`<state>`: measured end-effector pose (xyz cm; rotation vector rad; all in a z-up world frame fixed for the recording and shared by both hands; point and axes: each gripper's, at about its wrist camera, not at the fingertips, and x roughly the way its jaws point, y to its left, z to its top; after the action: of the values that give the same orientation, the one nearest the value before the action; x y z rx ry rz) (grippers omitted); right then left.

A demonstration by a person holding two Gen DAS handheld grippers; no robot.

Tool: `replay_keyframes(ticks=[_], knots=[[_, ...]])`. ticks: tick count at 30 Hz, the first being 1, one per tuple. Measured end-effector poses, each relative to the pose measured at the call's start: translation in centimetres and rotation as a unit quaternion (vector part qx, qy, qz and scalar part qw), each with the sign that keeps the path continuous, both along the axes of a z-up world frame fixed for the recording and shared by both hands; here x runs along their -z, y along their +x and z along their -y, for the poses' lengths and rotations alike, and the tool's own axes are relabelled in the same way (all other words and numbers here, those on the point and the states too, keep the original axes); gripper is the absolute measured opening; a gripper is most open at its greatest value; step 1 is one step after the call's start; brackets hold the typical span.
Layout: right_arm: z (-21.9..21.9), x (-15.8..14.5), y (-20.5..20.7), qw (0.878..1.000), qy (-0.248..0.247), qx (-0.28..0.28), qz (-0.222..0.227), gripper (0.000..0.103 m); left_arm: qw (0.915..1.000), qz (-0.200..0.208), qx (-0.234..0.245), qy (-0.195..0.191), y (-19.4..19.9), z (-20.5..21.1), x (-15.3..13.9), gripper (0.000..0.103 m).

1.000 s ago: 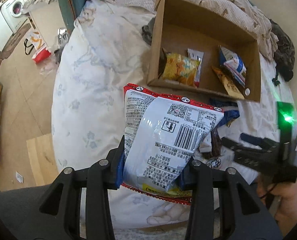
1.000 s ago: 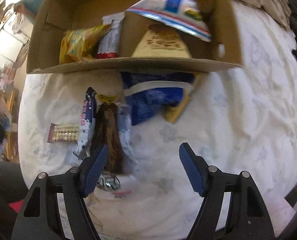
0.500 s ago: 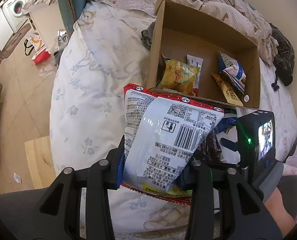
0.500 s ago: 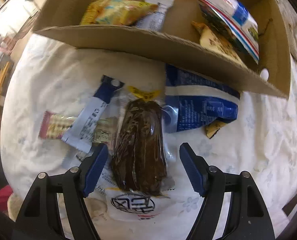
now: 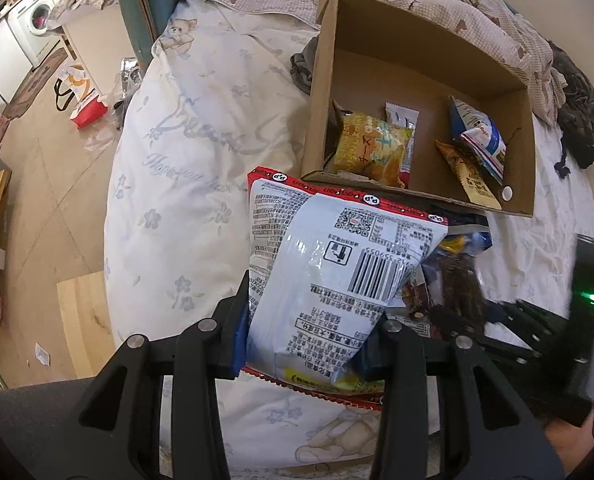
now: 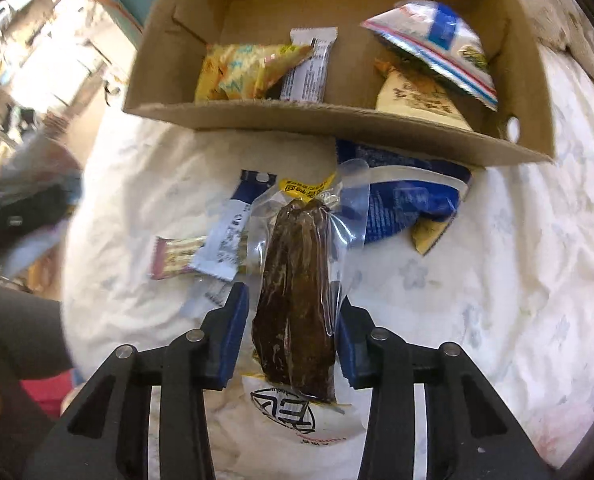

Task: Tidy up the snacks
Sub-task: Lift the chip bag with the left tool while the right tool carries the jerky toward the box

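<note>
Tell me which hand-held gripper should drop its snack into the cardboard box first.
Left, probably. The left hand-held gripper is clamped on the big white bag, lifted clear of the bed beside the cardboard box. The right hand-held gripper has just been closing around the brown vacuum-packed snack, among the loose packets.

I see a bed [image 5: 185,184] under a white flowered quilt. On it sit a cardboard box [image 6: 337,120], a blue packet [image 6: 409,204] beside the box, and two wrapped bars [image 6: 177,256].
</note>
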<state>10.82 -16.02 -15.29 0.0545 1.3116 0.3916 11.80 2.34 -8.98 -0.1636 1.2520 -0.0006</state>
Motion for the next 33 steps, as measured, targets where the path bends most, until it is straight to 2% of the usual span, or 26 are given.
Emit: replay_keyframes(ticks=[7, 14, 21, 25, 29, 33], knots=[[2.8, -3.3, -0.9, 0.996, 0.077, 0.030, 0.027, 0.042, 0.9999, 0.004, -0.001, 0.010, -0.2, 0.0, 0.1, 0.036], [4.7, -6.8, -1.2, 0.992, 0.108, 0.040, 0.054, 0.042, 0.9996, 0.016, -0.021, 0.014, -0.5, -1.0, -0.3, 0.036], [4.7, -8.4, 0.0, 0.981, 0.163, 0.057, 0.087, 0.042, 0.9987, 0.040, -0.030, 0.014, -0.7, -1.5, -1.2, 0.036], [5.0, -9.0, 0.5, 0.978, 0.175, 0.059, 0.100, 0.042, 0.9990, 0.032, -0.030, 0.004, -0.3, -1.3, -1.2, 0.036], [5.4, -10.1, 1.6, 0.975, 0.180, 0.058, 0.118, 0.042, 0.9984, 0.053, -0.017, 0.005, 0.7, -0.7, -2.7, 0.036], [5.7, -10.7, 2.8, 0.972, 0.188, 0.062, 0.129, 0.042, 0.9966, 0.079, -0.010, 0.022, 2.1, 0.0, -3.5, 0.036]])
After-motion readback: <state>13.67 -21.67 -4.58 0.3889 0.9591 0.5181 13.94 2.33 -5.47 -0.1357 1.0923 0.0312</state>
